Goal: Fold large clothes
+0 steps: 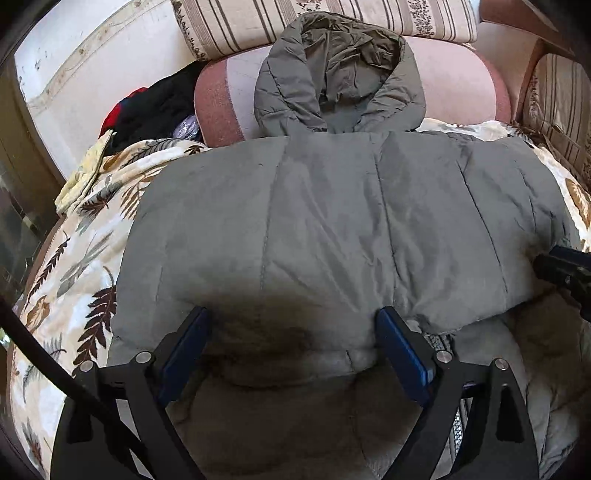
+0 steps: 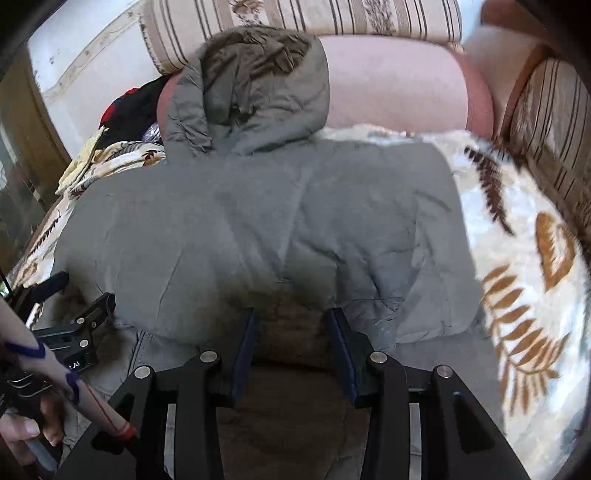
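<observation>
- A grey padded jacket (image 1: 332,229) lies spread on a leaf-patterned blanket (image 1: 74,258) covering a bed or couch; which of the two cannot be told.
- The jacket's hood (image 1: 332,74) rests at the far end, lying up against a pink cushion (image 1: 454,85).
- A striped cushion (image 1: 332,18) stands behind the pink cushion, against the wall.
- The near part of the jacket is doubled over: an upper grey layer ends in a rounded fold edge, and a paler layer with a zip (image 1: 439,343) shows beneath it.
- Left gripper (image 1: 291,328): jaws spread wide, blue pads on either side of the fold edge, just above or on the fabric. No cloth is pinched between them.
- Right gripper (image 2: 291,325): jaws parted, narrower than the left. A dark bulge of jacket fabric sits in the gap; whether the pads press on it cannot be told, as this view is blurred.
- From the right wrist view, the left gripper (image 2: 74,317) appears at the jacket's left side, held by the person's hand (image 2: 26,428).
- From the left wrist view, the right gripper (image 1: 565,269) enters at the right edge, near the fold.
- A heap of black and red clothing (image 1: 147,107) lies at the far left, apart from the jacket.
</observation>
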Available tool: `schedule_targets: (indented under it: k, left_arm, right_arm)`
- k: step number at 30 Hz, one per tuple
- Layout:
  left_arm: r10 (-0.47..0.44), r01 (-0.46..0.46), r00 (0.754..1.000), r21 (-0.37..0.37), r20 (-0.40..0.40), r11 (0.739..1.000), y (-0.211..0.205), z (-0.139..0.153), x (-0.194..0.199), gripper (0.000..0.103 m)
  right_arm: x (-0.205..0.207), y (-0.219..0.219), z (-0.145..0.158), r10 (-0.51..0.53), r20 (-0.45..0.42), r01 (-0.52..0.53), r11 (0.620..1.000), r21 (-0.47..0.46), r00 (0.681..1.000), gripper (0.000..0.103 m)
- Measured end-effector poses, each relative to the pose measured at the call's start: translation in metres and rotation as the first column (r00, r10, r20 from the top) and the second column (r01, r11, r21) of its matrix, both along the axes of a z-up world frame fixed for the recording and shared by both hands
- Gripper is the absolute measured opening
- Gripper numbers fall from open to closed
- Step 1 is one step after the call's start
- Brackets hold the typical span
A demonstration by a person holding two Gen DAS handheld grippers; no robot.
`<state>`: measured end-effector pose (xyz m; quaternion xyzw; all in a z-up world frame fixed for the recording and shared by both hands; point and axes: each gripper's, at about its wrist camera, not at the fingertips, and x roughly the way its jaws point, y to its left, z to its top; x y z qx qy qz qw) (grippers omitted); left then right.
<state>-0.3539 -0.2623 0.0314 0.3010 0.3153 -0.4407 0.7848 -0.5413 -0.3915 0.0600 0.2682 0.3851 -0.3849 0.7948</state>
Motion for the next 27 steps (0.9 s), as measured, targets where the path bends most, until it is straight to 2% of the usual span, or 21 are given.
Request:
schedule_targets:
  k: [4, 11, 15, 19, 22, 26, 27]
  left_arm:
    - [0.001, -0.001, 1.000, -0.002, 0.024, 1.000, 0.001, 0.004, -0.004, 0.092]
    - [-0.028, 0.029, 0.999, -0.030, 0.030, 0.999, 0.021, 0.028, -0.021, 0.092]
    - [0.000, -0.001, 1.000, -0.025, -0.029, 1.000, 0.049, 0.029, -0.033, 0.092]
    - [0.054, -0.052, 0.996, 0.019, -0.073, 0.998, 0.084, 0.015, -0.047, 0.092]
    - [0.100, -0.097, 0.985, 0.028, -0.137, 0.995, 0.115, 0.006, -0.056, 0.092]
    - [0.171, -0.167, 0.964, 0.037, -0.206, 0.985, 0.141, -0.007, -0.064, 0.092]
    - [0.173, -0.169, 0.965, 0.037, -0.198, 0.985, 0.142, -0.009, -0.067, 0.092]
  right_arm:
    - [0.001, 0.003, 0.005, 0.002, -0.009, -0.002, 1.000, -0.016, 1.000, 0.043]
    - [-0.007, 0.023, 0.031, 0.029, 0.035, -0.029, 0.999, -0.017, 0.999, 0.044]
    - [-0.020, 0.044, 0.033, 0.035, 0.041, -0.036, 0.999, 0.022, 0.999, 0.044]
    - [-0.038, 0.073, 0.024, 0.036, 0.043, -0.039, 0.997, 0.073, 0.998, 0.044]
    - [-0.052, 0.100, 0.017, 0.048, 0.037, -0.052, 0.992, 0.118, 0.998, 0.044]
    - [-0.058, 0.129, 0.009, 0.072, 0.006, -0.072, 0.991, 0.114, 0.997, 0.050]
    - [-0.058, 0.134, 0.007, 0.077, -0.008, -0.076, 0.992, 0.100, 0.997, 0.050]
